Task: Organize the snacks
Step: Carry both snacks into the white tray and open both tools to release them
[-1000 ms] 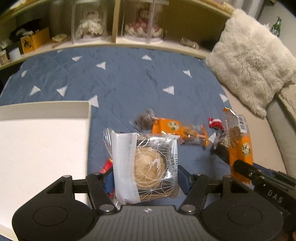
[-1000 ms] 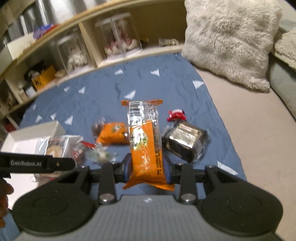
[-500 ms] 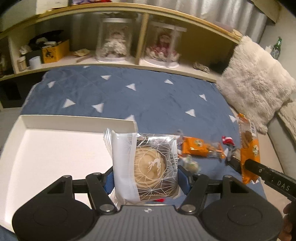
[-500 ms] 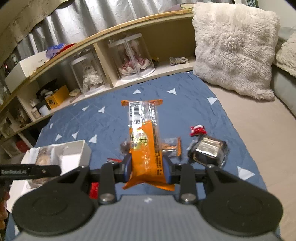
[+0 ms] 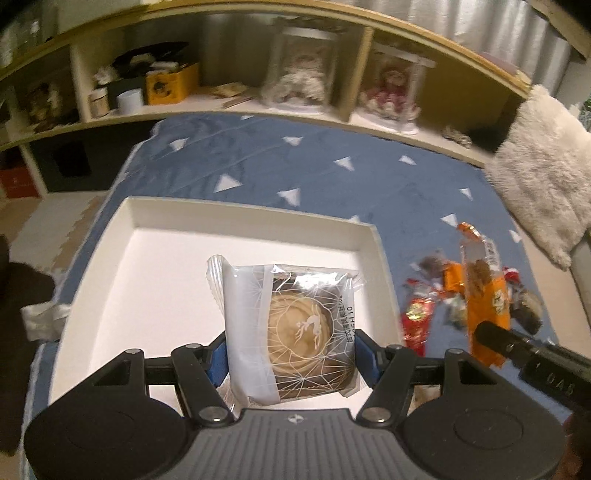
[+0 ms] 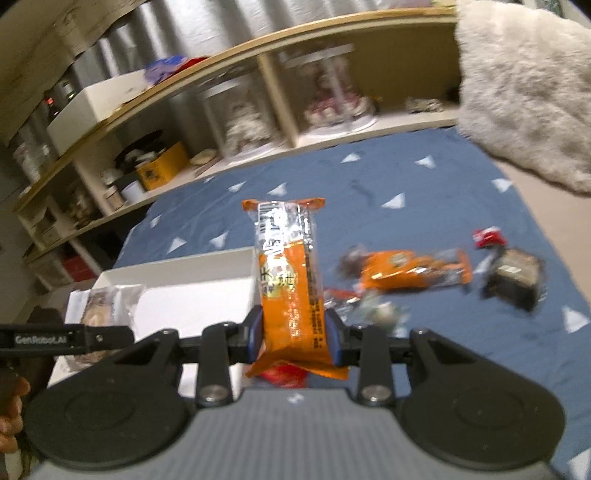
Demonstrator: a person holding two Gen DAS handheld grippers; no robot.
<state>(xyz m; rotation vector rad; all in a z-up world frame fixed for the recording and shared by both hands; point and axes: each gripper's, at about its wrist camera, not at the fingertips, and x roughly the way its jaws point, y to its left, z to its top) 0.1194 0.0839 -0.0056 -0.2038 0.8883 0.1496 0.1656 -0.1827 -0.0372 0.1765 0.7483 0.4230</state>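
Between the blue pads of the left gripper (image 5: 291, 356) sits a clear-wrapped round pastry (image 5: 295, 328), clamped from both sides and held over the white tray (image 5: 243, 218), roughly above its near middle; the tray floor under it looks bare. The pastry pack has a white band down its left side and a web pattern printed over the wrapper. In the right wrist view the right gripper (image 6: 293, 338) is closed tight on a long orange snack bar (image 6: 290, 280), pads pressing its lower half, barcode end sticking up and away from the camera. That bar hangs just past the tray's right wall, over the blue bedspread with white triangles (image 5: 332, 181). Loose snacks lie on the bedspread right of the tray: a second orange snack bar (image 6: 410, 271) lying sideways, a dark foil packet (image 6: 513, 282) beside it, a small red wrapper (image 6: 489, 236) behind that, and a red packet (image 5: 415, 323) near the tray's corner; the small pieces in between are too blurred to name. Farther back, a fluffy cream pillow (image 5: 543, 181) sits at the right and a wooden shelf (image 5: 258, 18) runs along the bed, holding a yellow box (image 5: 168, 83) and dolls under clear domes (image 5: 299, 70).
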